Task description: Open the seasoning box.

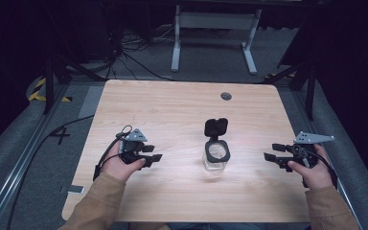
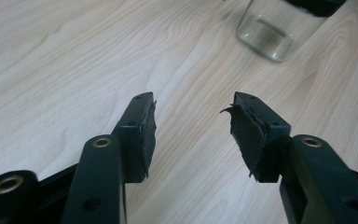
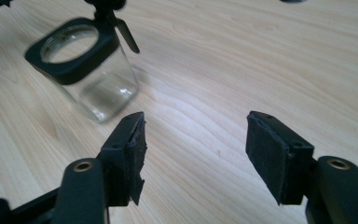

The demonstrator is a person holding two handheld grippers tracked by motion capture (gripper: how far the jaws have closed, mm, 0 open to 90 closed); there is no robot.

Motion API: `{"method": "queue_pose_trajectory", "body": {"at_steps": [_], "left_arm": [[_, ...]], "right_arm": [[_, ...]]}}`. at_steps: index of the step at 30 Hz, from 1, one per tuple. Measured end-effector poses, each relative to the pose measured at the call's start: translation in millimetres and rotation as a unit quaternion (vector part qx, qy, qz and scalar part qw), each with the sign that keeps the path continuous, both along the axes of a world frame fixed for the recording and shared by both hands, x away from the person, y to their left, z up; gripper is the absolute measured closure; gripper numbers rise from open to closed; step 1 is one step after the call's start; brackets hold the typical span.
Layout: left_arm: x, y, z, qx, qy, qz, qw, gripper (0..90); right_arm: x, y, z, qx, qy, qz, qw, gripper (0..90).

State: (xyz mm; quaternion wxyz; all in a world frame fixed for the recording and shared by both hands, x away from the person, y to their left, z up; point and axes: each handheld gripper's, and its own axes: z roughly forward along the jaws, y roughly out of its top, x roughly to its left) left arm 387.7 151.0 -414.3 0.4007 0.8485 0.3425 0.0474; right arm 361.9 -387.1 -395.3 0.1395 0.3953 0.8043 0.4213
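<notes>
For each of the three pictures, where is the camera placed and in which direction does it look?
High view: above the person's side, looking forward and down at the table; both forearms, left gripper, right gripper.
Left gripper view: rides the left gripper, looking past its open jaws toward the glass jar.
Right gripper view: rides the right gripper, jaws open.
All three views share the jar.

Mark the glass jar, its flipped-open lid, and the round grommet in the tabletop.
glass jar (image 1: 216,163): high view, clear glass body below the black collar.
lid (image 1: 216,127): high view, middle of the raised black flap.
grommet (image 1: 226,96): high view, centre of the dark disc.
</notes>
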Motion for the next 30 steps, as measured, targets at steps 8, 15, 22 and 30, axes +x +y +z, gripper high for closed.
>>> {"method": "queue_pose_trajectory", "body": {"at_steps": [8,15,22,30], "left_arm": [[5.8,24.9,-21.9,0.037,0.022,0.040,0.9983,46.7],[13.1,27.7,-40.5,0.060,0.033,0.039,0.9969,44.7],[12.6,17.4,-49.5,0.050,0.021,0.018,0.9984,40.0],[12.4,18.0,-47.3,0.045,0.003,0.021,0.9987,39.0]], "right_arm": [[5.9,-6.0,-26.9,-0.025,0.033,-0.022,0.9989,34.7],[10.4,-3.7,-45.6,-0.060,0.040,-0.025,0.9971,31.9],[9.5,-8.8,-60.4,-0.074,0.028,-0.029,0.9964,25.7],[10.4,-6.3,-63.6,-0.083,0.022,-0.030,0.9959,25.1]]}}
